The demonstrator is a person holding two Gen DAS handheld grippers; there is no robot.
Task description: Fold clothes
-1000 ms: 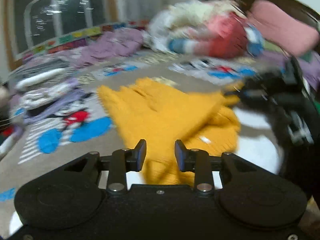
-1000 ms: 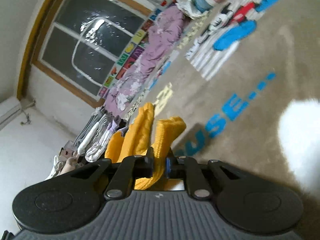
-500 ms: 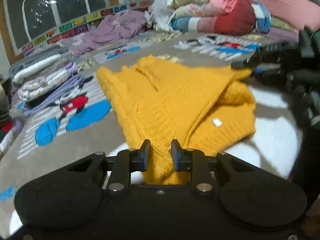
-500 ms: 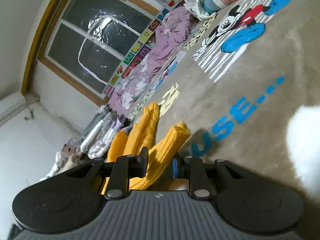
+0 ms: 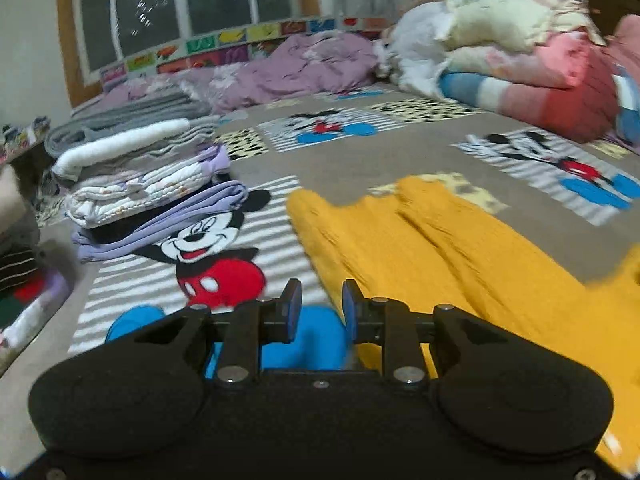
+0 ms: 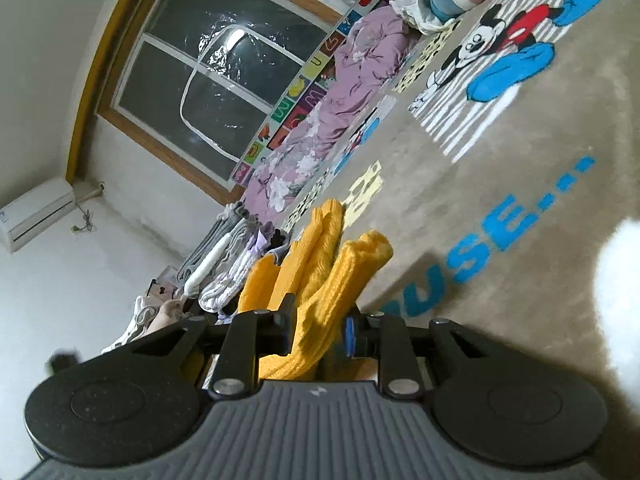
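A mustard-yellow knit sweater (image 5: 460, 264) lies spread on the Mickey Mouse blanket (image 5: 360, 160), to the right of my left gripper (image 5: 318, 308). That gripper is open and has nothing between its fingers; only the blanket's blue print shows behind the gap. In the right wrist view a bunched fold of the sweater (image 6: 320, 280) runs between the fingers of my right gripper (image 6: 318, 320). Its jaws stand apart, with a dark gap beside the right pad (image 6: 350, 334), so the cloth sits loosely rather than pinched. The view is tilted steeply.
A stack of folded clothes (image 5: 140, 184) sits at the left of the bed, also seen as folded clothes (image 6: 224, 264). A purple quilt (image 5: 300, 68) lies under the window. Piled blankets (image 5: 520, 60) fill the far right. More garments (image 5: 24, 280) lie at the left edge.
My left gripper has swung left off the sweater onto bare blanket. My right gripper's jaws widened from a tight pinch a second ago; the sweater fold still lies between them.
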